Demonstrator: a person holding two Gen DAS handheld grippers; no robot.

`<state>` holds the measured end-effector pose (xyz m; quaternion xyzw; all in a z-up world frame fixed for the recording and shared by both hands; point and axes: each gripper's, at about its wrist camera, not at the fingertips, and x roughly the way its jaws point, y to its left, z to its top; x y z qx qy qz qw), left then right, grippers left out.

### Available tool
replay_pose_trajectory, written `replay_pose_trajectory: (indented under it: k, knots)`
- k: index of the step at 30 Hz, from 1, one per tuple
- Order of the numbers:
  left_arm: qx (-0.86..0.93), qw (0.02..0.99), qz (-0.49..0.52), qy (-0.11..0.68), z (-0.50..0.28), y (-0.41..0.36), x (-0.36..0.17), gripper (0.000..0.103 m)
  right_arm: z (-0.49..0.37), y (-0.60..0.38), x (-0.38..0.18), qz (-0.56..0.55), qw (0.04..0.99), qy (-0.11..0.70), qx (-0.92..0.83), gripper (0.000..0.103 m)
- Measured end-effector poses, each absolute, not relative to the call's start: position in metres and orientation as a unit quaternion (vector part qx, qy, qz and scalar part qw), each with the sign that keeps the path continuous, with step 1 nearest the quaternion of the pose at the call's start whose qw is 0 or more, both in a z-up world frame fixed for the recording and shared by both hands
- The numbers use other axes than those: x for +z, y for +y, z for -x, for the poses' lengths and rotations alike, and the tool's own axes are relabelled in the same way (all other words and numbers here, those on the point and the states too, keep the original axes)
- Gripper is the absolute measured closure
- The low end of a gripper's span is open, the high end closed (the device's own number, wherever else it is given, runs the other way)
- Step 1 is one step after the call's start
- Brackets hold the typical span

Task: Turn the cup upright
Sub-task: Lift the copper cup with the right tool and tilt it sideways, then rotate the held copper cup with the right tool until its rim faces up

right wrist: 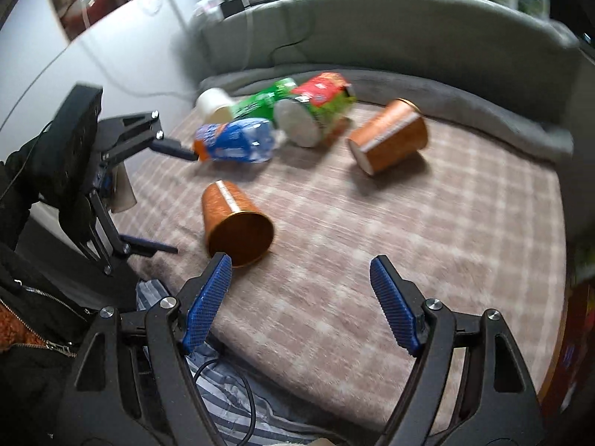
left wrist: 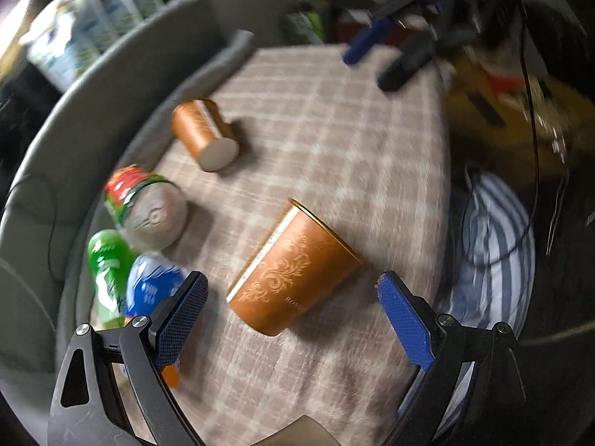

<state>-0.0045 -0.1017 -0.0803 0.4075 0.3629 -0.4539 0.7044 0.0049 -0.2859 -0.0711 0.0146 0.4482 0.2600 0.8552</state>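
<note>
Two copper-coloured cups lie on their sides on a checked blanket. The near cup [left wrist: 293, 271] lies between my open left gripper's [left wrist: 292, 286] fingers, untouched; in the right wrist view it [right wrist: 232, 219] shows its open mouth toward the camera. The far cup [left wrist: 202, 133] [right wrist: 388, 135] lies with its base showing. My right gripper [right wrist: 301, 267] is open and empty, just right of the near cup. The left gripper [right wrist: 174, 197] appears at the left of the right wrist view, jaws apart.
A red-green can [left wrist: 145, 204] [right wrist: 316, 111], a green bottle [left wrist: 108, 267] [right wrist: 264, 98], a blue bottle [left wrist: 152, 286] [right wrist: 234, 141] and a white cup [right wrist: 214, 104] lie at the blanket's edge. A grey cushion wall [right wrist: 409, 37] rings it. Striped cloth [left wrist: 491, 245] lies beside.
</note>
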Motion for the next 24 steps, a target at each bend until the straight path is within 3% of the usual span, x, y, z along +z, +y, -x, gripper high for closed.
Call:
replay_pose_trajectory:
  k: [13,20,24]
  knots:
    - [-0.476,0.635,-0.505,0.339,-0.005,-0.129,-0.112,0.011,-0.011,-0.308,-0.081,-0.069,0.856,0.447,0.249,0.023]
    - [-0.483,0.620,-0.508,0.352,-0.008,-0.137,-0.126,0.030,-0.016,-0.320,-0.085,-0.091,0.856,0.452,0.235,0.023]
    - [-0.488,0.626,-0.497,0.350,-0.008,-0.140,-0.126,0.033,-0.018,-0.325,-0.088,-0.099,0.856,0.454,0.227,0.023]
